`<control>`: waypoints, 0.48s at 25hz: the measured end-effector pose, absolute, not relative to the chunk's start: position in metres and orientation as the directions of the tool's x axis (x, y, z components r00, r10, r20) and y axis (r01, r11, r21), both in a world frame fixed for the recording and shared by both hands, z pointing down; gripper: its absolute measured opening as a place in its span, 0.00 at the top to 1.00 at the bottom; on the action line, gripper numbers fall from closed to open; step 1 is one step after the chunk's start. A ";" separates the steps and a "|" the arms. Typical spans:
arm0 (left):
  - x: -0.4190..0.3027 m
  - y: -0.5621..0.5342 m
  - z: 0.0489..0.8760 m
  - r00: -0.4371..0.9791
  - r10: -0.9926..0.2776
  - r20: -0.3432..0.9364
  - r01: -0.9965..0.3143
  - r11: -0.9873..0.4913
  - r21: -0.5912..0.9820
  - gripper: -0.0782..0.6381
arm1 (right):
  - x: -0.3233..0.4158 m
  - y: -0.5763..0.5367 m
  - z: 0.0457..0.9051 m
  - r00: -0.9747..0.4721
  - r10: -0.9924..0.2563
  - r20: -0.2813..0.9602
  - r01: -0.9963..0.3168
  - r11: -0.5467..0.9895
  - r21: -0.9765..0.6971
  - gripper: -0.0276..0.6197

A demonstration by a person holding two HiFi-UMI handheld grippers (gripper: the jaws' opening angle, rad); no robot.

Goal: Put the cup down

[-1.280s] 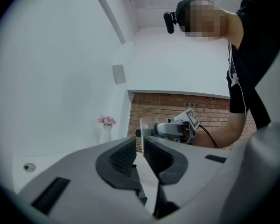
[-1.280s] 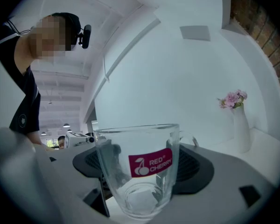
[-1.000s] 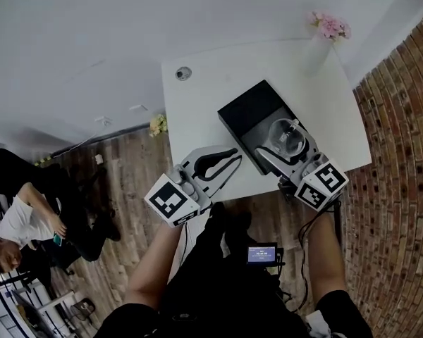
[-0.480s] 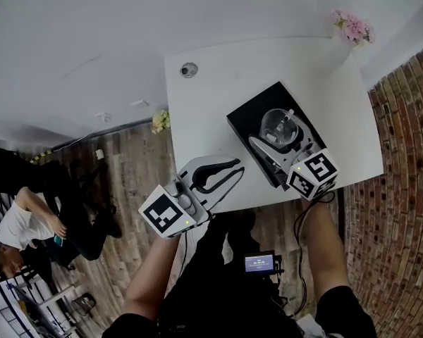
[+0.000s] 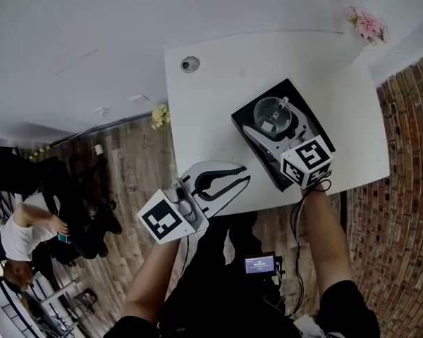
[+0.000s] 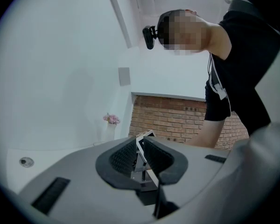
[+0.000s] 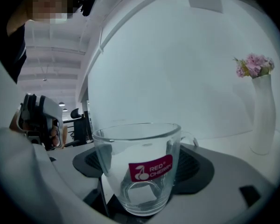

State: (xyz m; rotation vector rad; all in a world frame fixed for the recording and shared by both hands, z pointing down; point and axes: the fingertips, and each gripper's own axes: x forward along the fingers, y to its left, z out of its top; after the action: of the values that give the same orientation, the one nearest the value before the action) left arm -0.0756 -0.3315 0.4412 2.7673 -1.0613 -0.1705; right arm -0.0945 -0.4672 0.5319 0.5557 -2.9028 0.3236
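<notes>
A clear glass cup (image 7: 140, 157) with a red label and a handle stands upright between the jaws of my right gripper (image 7: 142, 168), which is shut on it. In the head view the cup (image 5: 268, 111) and right gripper (image 5: 271, 120) are over a black box (image 5: 290, 91) on the white table (image 5: 211, 104). Whether the cup's base touches the box I cannot tell. My left gripper (image 5: 245, 175) hangs at the table's near edge, shut and empty, its jaws (image 6: 141, 148) almost together.
A white vase of pink flowers (image 5: 366, 27) stands at the table's far right corner. A small round fitting (image 5: 190, 64) sits at the far left. A brick wall (image 5: 402, 189) runs along the right. A person sits on the wooden floor (image 5: 21, 238) at the left.
My right gripper has carried the cup farther from me, across the black box toward its far left part. The left gripper has stayed by the near edge, shut.
</notes>
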 end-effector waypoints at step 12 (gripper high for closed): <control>-0.088 -0.337 0.449 0.726 -0.687 -0.042 -0.664 -0.715 0.218 0.81 | -0.115 -0.479 0.548 -0.905 -0.335 0.261 -0.377 0.917 -0.130 0.33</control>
State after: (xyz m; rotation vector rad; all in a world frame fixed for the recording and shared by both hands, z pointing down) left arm -0.0878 -0.3371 0.4487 2.7412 -1.0838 -0.1783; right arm -0.1146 -0.4795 0.5483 0.5363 -2.8445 0.2599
